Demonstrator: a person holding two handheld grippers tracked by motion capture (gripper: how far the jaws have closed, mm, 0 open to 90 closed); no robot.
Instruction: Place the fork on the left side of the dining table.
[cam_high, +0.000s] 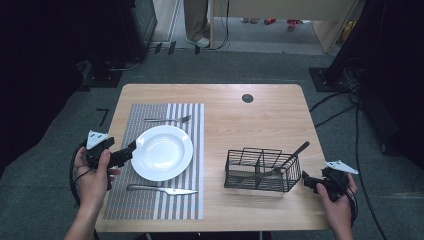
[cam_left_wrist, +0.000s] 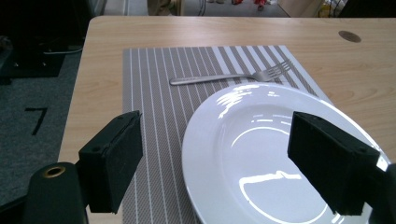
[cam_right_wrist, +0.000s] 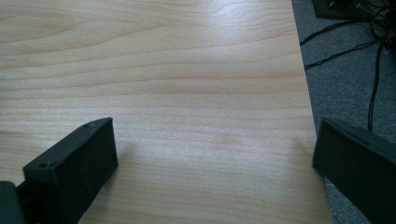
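A white plate (cam_high: 162, 152) lies on a grey striped placemat (cam_high: 150, 205), with a fork (cam_high: 167, 120) beyond it and a knife (cam_high: 162, 189) on its near side. My left gripper (cam_high: 131, 150) is at the plate's left rim. In the left gripper view it (cam_left_wrist: 219, 158) stands open, its jaws either side of the rim of the plate (cam_left_wrist: 261, 154), with the fork (cam_left_wrist: 233, 77) farther off. My right gripper (cam_high: 306, 180) is at the table's right edge, just right of a black wire basket (cam_high: 262, 170). It (cam_right_wrist: 210, 158) stands open over bare wood, holding nothing.
A dark-handled spoon (cam_high: 292, 157) leans in the wire basket. A round dark grommet (cam_high: 247, 98) sits at the table's far side. Cables (cam_high: 350, 100) run over the floor to the right. The table's right edge (cam_right_wrist: 308, 116) lies between the right jaws.
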